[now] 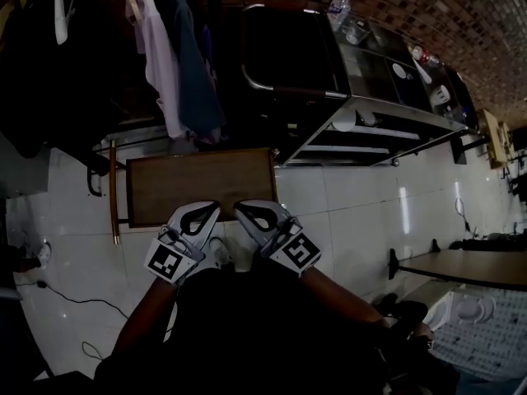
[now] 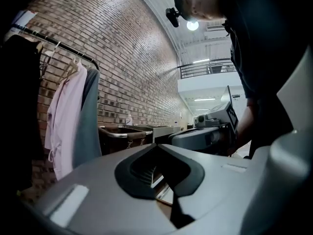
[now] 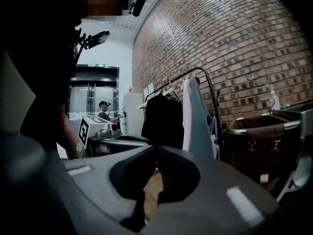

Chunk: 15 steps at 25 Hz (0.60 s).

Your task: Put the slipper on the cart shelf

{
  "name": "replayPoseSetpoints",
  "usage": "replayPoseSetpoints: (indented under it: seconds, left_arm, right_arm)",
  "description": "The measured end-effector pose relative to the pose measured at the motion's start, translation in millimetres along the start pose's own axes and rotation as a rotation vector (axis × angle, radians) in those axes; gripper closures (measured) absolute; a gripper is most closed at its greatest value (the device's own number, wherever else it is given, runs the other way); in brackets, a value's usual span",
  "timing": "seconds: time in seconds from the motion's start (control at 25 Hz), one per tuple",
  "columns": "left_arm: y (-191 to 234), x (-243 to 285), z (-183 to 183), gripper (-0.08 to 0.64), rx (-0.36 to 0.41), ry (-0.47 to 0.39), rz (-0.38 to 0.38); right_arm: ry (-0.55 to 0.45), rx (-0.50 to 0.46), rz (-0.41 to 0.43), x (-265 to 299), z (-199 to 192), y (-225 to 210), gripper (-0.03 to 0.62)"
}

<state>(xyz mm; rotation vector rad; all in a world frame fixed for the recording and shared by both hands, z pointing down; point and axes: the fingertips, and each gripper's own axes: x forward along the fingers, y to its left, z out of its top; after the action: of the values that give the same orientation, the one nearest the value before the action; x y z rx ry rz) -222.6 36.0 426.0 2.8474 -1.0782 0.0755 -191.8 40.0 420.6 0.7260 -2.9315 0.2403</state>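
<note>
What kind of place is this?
Probably an indoor laundry or wardrobe area: a red brick wall, a metal rail hung with pink and grey garments, and a glossy white tiled floor.

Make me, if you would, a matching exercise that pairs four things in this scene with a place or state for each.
1 pink shirt
2 bottle
3 wooden table
4 right gripper

A shut
B on the counter
C hanging on the rack
D on the tiled floor

Pairs: 1-C, 2-B, 3-D, 4-A
</note>
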Motion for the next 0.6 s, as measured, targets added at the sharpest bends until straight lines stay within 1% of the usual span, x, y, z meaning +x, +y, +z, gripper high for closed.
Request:
replayPoseSetpoints:
  seconds: [0.24, 0.36, 0.6]
  left_arm:
    - [-5.0, -1.2, 2.6, 0.560, -0.003, -0.008, 0.005]
    - [-15.2, 2.2, 5.0, 0.560, -0.012, -0.010, 0.008]
    - [-36.0, 11.3, 7.0, 0.560, -0.001, -0.013, 0.008]
  right_arm:
    - [0.005, -0.025, 0.013, -2.3, 4.4, 2.7, 0.591]
    - [0.012, -0.029, 0.024, -9.5, 5.4, 2.4, 0.591]
    - [0.000, -0.029, 0.035, -28.5, 5.3, 4.7, 0.591]
